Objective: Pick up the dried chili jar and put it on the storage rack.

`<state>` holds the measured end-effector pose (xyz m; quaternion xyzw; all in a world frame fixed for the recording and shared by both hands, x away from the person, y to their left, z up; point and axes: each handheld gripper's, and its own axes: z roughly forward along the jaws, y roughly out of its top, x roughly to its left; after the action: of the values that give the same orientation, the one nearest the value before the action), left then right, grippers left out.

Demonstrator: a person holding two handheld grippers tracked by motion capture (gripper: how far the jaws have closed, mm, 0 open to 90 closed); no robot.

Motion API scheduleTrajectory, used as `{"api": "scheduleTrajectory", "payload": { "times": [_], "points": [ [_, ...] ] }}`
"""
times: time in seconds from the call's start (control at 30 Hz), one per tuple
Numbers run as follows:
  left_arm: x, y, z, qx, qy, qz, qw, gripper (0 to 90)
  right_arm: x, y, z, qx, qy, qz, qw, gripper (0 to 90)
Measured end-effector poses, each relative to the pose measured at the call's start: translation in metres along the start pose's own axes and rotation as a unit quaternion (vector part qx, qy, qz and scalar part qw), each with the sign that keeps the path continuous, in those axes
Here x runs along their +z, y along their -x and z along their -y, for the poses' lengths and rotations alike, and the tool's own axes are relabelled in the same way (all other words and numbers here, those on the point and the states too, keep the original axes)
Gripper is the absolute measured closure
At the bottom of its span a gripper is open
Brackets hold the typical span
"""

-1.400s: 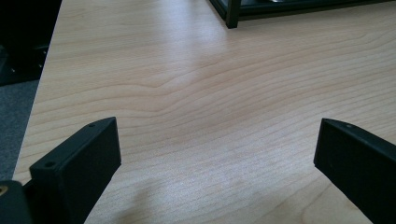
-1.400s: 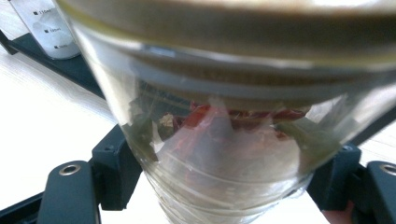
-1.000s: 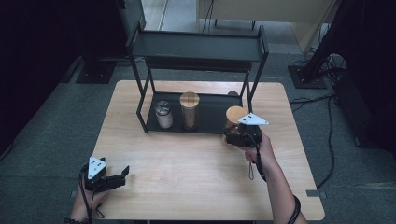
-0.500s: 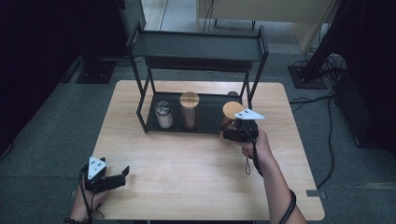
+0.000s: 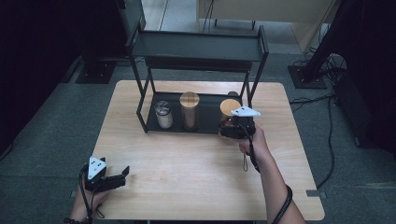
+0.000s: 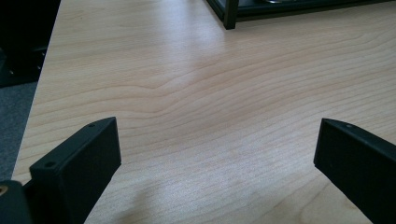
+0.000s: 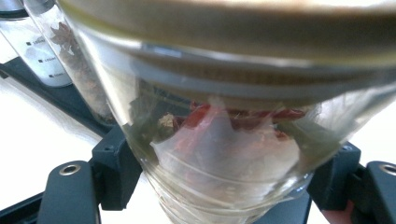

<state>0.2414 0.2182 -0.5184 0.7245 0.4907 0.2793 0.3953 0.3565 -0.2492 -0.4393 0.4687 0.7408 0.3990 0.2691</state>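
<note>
left gripper view looks over bare table [image 6: 196, 107] between two jaws standing wide apart with nothing between them; in the high view the left gripper [image 5: 122, 173] rests near the table's near left corner, well apart from the work, so it poses little risk.

right gripper view has the glass jar [image 7: 224, 140] clamped between the black jaws, low on its body, with red and brown dried spices inside and a wooden lid across the top. in the high view the right gripper [image 5: 229, 129] holds this jar at the front right edge of the black rack [image 5: 196, 46], just at its lower tray.

risks, as i judge them: the glass is smooth and the hold sits low, so the jar could tilt or slip if the hand swings fast. the rack's right front post [image 5: 248, 93] stands just beside the jar; a sideways drift could knock the jar against it. farther in, the tall wooden-lidded jar [image 5: 189, 111] and the small metal-lidded jar [image 5: 163, 114] stand on the same tray, and pushing too far left could bump them. letting go before the base sits flat on the tray may topple it.
</note>
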Motion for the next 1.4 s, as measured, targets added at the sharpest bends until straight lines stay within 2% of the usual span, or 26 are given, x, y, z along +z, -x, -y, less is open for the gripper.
{"api": "scheduleTrajectory", "payload": {
  "times": [0.53,1.4],
  "points": [
    [0.000,0.000,0.000,-0.001,0.001,0.000,1.0000,0.9,0.016,-0.009,-0.011,0.000,0.000,-0.004,1.0000,25.1],
    [-0.001,-0.001,0.000,-0.003,0.002,0.002,1.0000,0.9,0.051,-0.017,-0.015,-0.008,-0.006,0.013,0.9999,25.0]
  ]
}}
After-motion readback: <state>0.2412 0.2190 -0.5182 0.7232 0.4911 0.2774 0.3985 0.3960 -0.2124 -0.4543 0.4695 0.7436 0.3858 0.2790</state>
